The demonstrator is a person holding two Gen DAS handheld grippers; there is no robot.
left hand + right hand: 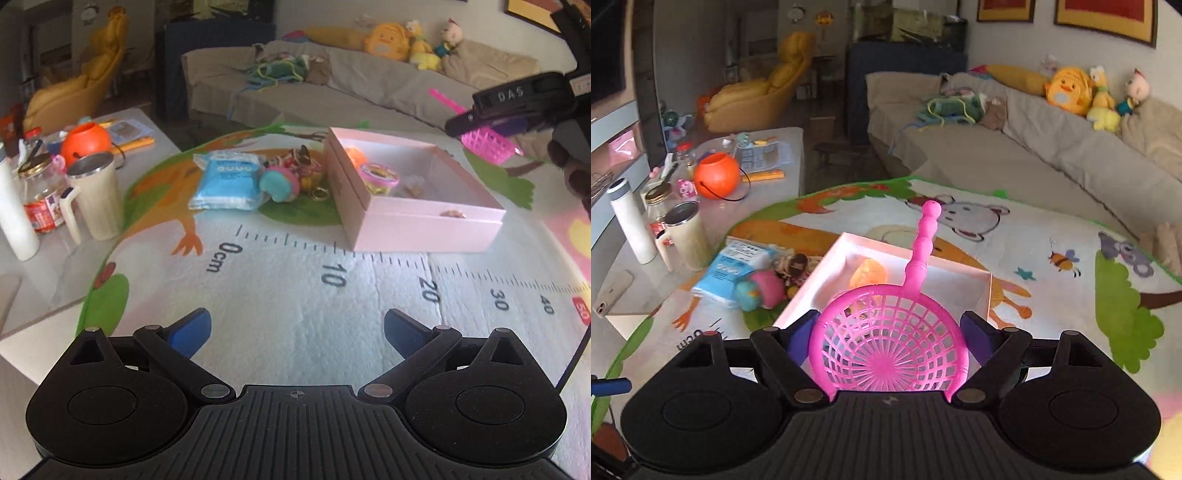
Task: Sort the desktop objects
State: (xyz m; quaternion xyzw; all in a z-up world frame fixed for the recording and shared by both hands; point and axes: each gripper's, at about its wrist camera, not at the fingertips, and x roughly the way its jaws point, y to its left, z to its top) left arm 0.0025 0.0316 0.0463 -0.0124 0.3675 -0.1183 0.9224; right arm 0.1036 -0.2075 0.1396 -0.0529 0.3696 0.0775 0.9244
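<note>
Holding pink strainer (886, 354) (right gripper (890, 332)) | above pink box (979, 291) | orange toy (870, 277) inside

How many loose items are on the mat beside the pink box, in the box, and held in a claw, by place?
Beside the box: 3 (blue packet, pink-and-teal plush, a small trinket heap counted as one)
Inside the pink box: at least 2 (orange item, pink-lidded tub)
Held in right claw: 1 (pink strainer)
Total: 6

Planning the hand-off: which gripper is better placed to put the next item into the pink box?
Right. The right gripper already clamps the pink strainer above the pink box; the left gripper is open, empty, and back over the mat.
</note>
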